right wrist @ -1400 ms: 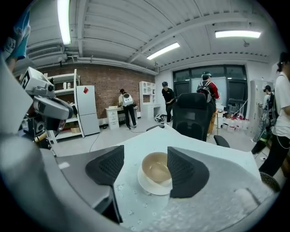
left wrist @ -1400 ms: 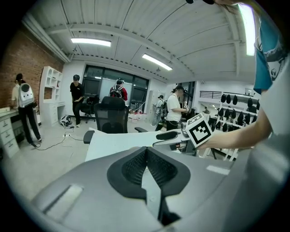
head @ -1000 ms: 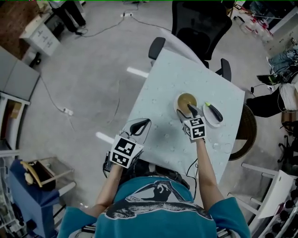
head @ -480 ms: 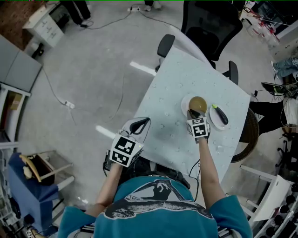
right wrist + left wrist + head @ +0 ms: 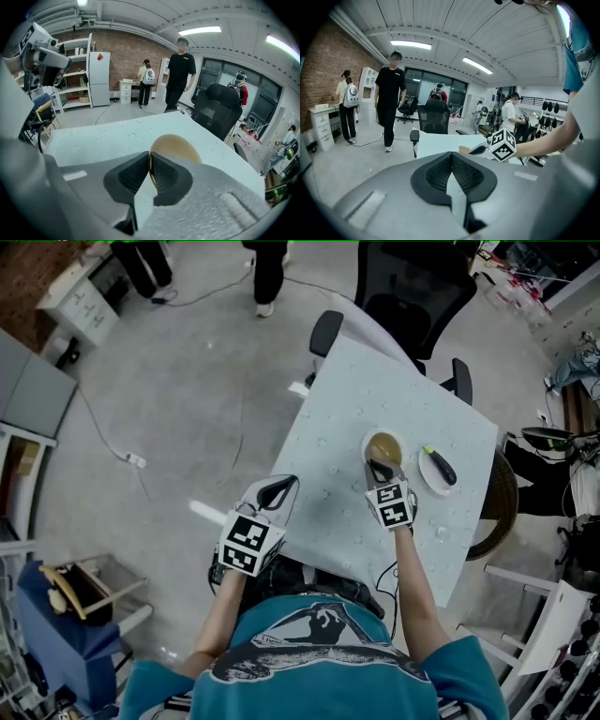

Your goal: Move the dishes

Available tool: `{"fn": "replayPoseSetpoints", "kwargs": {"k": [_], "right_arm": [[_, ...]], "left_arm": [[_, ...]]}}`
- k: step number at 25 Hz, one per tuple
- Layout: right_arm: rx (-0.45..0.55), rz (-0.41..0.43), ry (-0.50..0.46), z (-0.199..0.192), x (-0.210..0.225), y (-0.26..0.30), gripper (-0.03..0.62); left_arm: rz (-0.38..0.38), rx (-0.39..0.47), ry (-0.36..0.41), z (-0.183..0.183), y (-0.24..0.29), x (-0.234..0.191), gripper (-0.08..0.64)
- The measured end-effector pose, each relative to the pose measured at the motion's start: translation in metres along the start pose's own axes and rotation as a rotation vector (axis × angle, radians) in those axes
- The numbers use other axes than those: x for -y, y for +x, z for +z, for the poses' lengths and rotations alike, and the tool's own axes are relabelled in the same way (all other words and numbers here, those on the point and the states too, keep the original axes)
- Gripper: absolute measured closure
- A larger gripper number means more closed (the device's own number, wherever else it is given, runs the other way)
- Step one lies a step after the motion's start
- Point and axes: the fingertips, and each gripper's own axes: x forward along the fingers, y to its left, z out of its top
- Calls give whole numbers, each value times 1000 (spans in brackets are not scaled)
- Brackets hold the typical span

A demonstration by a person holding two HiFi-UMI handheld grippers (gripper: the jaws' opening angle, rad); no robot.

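A tan round dish (image 5: 382,447) stands on the pale table (image 5: 356,399), right of its middle. My right gripper (image 5: 379,471) is shut on that dish's near rim; in the right gripper view the thin tan edge (image 5: 176,146) runs between the closed pads of the right gripper (image 5: 149,161). To the right a small white plate (image 5: 437,472) carries a black-handled utensil with a green tip (image 5: 438,465). My left gripper (image 5: 279,491) hangs at the table's near left edge, shut with nothing in it. The left gripper (image 5: 451,161) looks across at the tan dish (image 5: 465,149).
A black office chair (image 5: 412,287) is tucked at the table's far side. A brown round seat (image 5: 497,507) sits off the right edge, a white chair (image 5: 553,634) nearer right. A person's legs (image 5: 267,268) stand on the floor beyond. A blue cart (image 5: 56,615) is at the lower left.
My right gripper has drawn back slightly to the tan dish's near rim. The left gripper holds its place. A person has walked into view at the far side.
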Motion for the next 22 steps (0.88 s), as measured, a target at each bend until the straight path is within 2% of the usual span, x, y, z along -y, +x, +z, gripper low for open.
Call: {"fn": "replayPoseSetpoints", "kwargs": {"k": [5,10,15,22], "right_arm": [[54,82,-26,20,-48,-4,574],[52,182,-145,30,-105,-6,574],[11,273,-232,17,-150,1,574],[-54,347,-259,-7,-177,8,563]], "left_arm": [[-6,16,9,1,-3,1,548],[-3,29,13,2,-11,3,548],[10,35,8,0,-18,1,548],[12,32,7,0,-22,1,548]]}}
